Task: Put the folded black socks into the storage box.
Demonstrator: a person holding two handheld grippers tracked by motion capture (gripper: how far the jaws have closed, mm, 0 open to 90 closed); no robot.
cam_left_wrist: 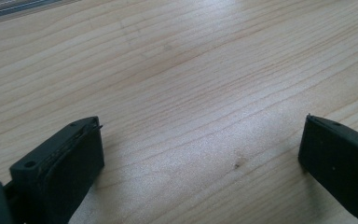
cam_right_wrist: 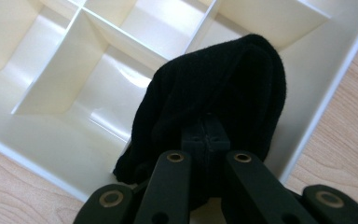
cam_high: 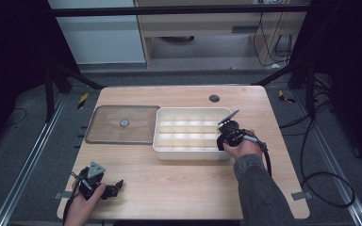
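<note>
The right gripper has its jaws pinched tight on a bunched black cloth, likely a sock or knit piece, and hangs it over the white divided tray at that tray's 4 o'clock corner. In the right gripper view the cloth bulges over the compartment walls and spills toward the near rim.

The risks, as I judge them: the bundle is wider than a single cell, so if it is released here it may straddle a divider or drape over the rim onto the table instead of settling inside. A loose fold could also snag on the jaws and lift back out as they part. Pushing down hard might shove the light tray sideways.

The left gripper rests on the table at about 7 o'clock, jaws spread wide with nothing between them, well apart from the tray, so it cannot steady it. A clear lid lies just beside the tray at 9 o'clock.
</note>
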